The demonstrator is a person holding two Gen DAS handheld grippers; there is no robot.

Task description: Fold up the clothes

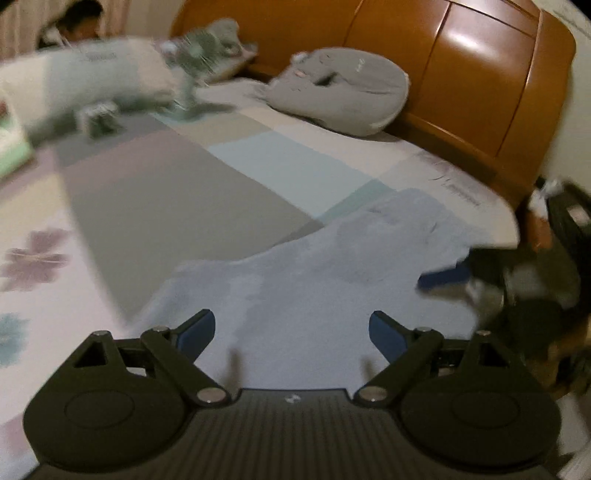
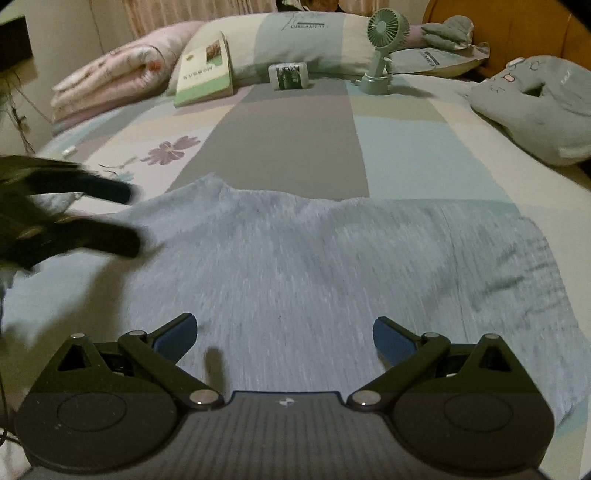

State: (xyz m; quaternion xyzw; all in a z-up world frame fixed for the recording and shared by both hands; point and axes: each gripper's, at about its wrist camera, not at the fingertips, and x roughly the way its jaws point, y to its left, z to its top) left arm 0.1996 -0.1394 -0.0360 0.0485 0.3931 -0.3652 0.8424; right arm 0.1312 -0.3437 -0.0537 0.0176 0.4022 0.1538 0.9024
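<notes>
A light grey-blue garment (image 2: 332,266) lies spread flat on the patchwork bed sheet (image 2: 280,147). My right gripper (image 2: 284,332) hovers over its near part, open, with nothing between the blue pads. In the left wrist view the same garment (image 1: 314,280) stretches ahead of my left gripper (image 1: 291,328), which is also open and empty. The left gripper (image 2: 125,218) shows blurred at the left edge of the right wrist view, its fingers apart over the garment's left end. The right gripper (image 1: 447,277) appears blurred at the right of the left wrist view.
On the bed's far side sit a green desk fan (image 2: 380,51), a small tissue pack (image 2: 290,75), a green book (image 2: 205,75), pillows (image 2: 295,40) and a folded pink quilt (image 2: 110,81). A grey plush cushion (image 2: 535,107) lies by the wooden headboard (image 1: 443,74). A person (image 1: 79,24) sits beyond.
</notes>
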